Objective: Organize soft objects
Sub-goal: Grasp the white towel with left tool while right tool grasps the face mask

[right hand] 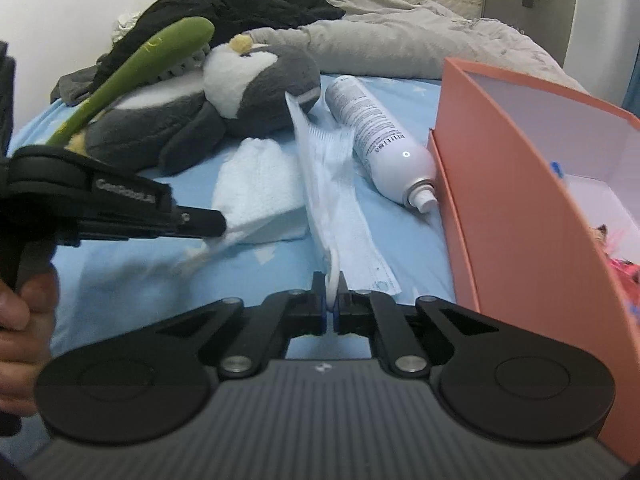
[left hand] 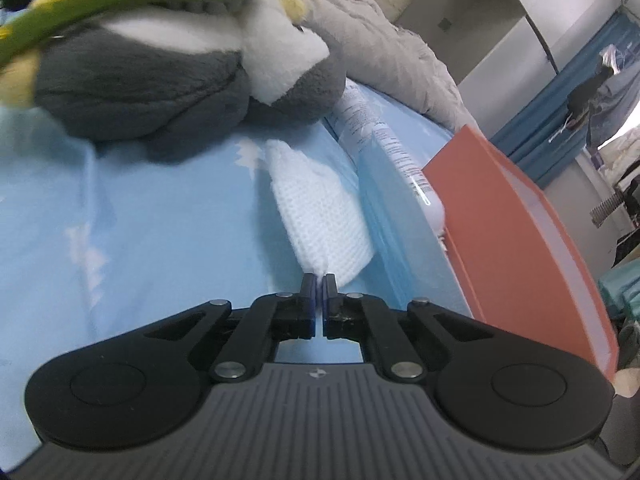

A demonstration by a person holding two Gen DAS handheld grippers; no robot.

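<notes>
White knit cloth (left hand: 320, 200) is lying mid-frame on the blue sheet (left hand: 140, 208), long axis running up-frame from the left gripper (left hand: 319, 280) pinching its near corner, while the right gripper (right hand: 331, 280) is pinching the face mask (right hand: 340, 200) beside the orange box (right hand: 500, 180) at right.

Left hand-held gripper (left hand: 319, 280) clamped on white knitted cloth (left hand: 320, 216), penguin plush (left hand: 160, 80) beyond, orange box (left hand: 520, 232) right

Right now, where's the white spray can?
In the right wrist view the white spray can lies on its side on the blue sheet, nozzle toward the camera, between the face mask and the orange box.
</notes>
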